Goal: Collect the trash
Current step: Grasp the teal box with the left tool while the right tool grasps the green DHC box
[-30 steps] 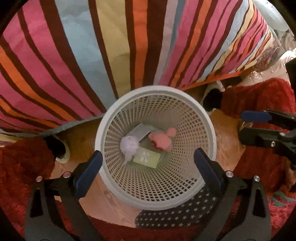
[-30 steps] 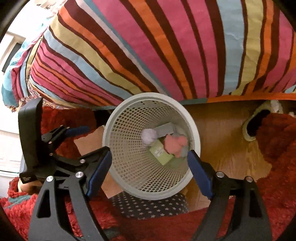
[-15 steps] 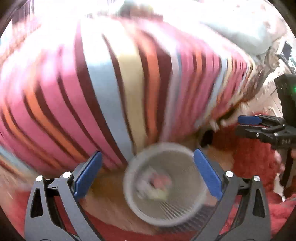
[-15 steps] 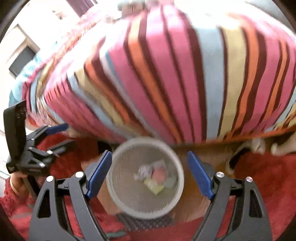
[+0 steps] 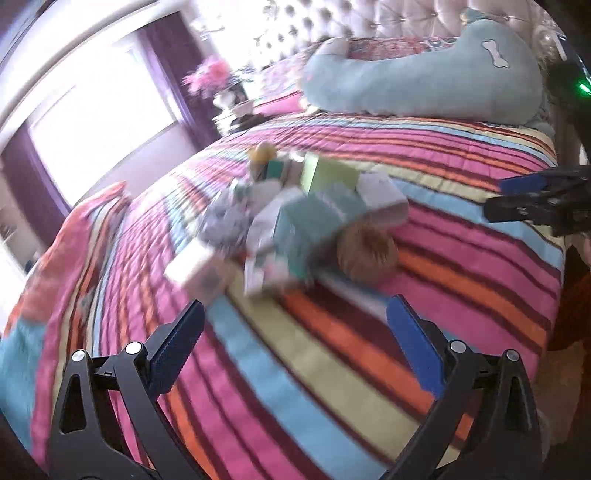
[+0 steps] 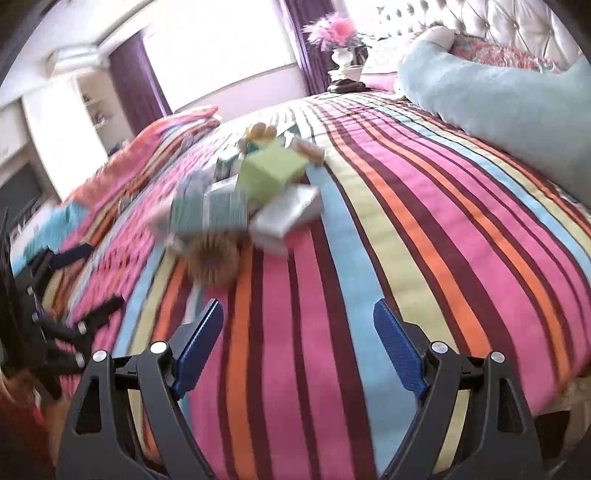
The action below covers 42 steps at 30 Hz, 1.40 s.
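A pile of trash (image 5: 295,218) lies on the striped bedspread (image 5: 332,369): small teal, green and white boxes, a crumpled grey wad and a brown fuzzy ball (image 5: 367,251). In the right wrist view the same pile (image 6: 251,195) sits ahead and a little left, with a green box (image 6: 271,173) on top and the brown ball (image 6: 216,262) nearest. My left gripper (image 5: 295,332) is open and empty, short of the pile. My right gripper (image 6: 299,332) is also open and empty. Each gripper shows at the edge of the other's view: the right gripper (image 5: 532,199), the left gripper (image 6: 66,288).
A long pale-blue pillow (image 5: 424,81) lies by the tufted headboard (image 5: 388,22). A vase of pink flowers (image 6: 340,37) stands on a bedside table beside a bright window (image 5: 99,125) with purple curtains. White shelves (image 6: 74,110) stand at far left. Both views are blurred.
Both grippers have risen from over the white mesh bin on the floor and tilted up onto the bed. The bin has left both views; the trash pile has come in. Jaws stayed open.
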Tool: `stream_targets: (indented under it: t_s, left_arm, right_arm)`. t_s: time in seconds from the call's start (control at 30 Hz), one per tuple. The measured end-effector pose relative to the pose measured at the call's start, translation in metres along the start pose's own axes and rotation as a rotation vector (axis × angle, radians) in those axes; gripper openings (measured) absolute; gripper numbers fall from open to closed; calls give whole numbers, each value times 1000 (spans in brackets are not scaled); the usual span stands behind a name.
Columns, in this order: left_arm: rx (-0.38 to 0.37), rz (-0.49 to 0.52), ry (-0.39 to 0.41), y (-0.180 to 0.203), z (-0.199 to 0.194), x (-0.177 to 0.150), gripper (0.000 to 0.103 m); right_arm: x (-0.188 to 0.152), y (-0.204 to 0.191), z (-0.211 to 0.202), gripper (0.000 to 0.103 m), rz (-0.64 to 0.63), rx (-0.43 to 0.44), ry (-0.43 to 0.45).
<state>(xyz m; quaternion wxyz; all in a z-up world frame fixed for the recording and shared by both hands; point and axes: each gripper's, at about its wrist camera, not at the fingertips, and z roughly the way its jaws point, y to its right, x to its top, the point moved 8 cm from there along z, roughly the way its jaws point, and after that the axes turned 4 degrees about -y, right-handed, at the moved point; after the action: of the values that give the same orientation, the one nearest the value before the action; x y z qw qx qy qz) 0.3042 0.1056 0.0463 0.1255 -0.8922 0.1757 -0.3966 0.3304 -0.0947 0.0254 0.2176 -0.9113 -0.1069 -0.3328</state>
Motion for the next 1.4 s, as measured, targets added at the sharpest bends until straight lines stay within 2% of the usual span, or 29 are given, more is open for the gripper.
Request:
stream_targets:
  t_s: [0.1,0.2,0.33,0.43,0.53,0.6,0.77,0.9,0.93,0.97,1.03,1.07,1.27,1.33,1.37,1.4]
  left_arm:
    - [0,107,20,1,23,24,96]
    - [-38,178,35,0,38,38,96]
    - [-212,171,55,-3,52,52,96]
    - [-264,200,31,0,67,52,96]
    - [-322,246,-7,7,78,51,96]
    - [-388,261,-30,13,80,48,96]
    - [-535,181,-100,14,95,49,96]
    - [-501,141,-97,9,109,55,96]
    - [-487,142,-98,9,112,56,93]
    - [-479,143,-101,10,114,55,77]
    - [-470,137,-108,9,115,56,66]
    - [-473,136,-115,10,115,54,55]
    - [-485,39,-145,3,113,51,54]
    - [-470,-5,-149,0,115,53,54]
    - [-471,-20,-148,0,115,53,53]
    - [-478,-44,-140,1,114,54,53]
  right_arm:
    - [22,2,19,79,43,27,-31]
    - [41,4,24,79,34,61,-41]
    - [62,-6,38,79,71,178,-70]
    - [75,-13,54,79,114,248,-110]
    - [85,-20,67,79,130,275,-135]
    - [90,-24,73,79,139,289,-149]
    - [99,-30,87,79,149,287,-170]
    - [104,-32,96,79,149,251,-192]
    - [106,-32,99,79,151,243,-196]
    - [107,-32,102,79,155,232,-203]
    - [109,-30,109,79,159,191,-216]
    - [111,-30,114,79,161,175,-220]
    - [112,-29,137,79,137,54,-256]
    - [113,-30,141,77,125,56,-249]
    - [113,-30,140,63,121,59,-235]
    - [113,-28,136,62,130,73,-219]
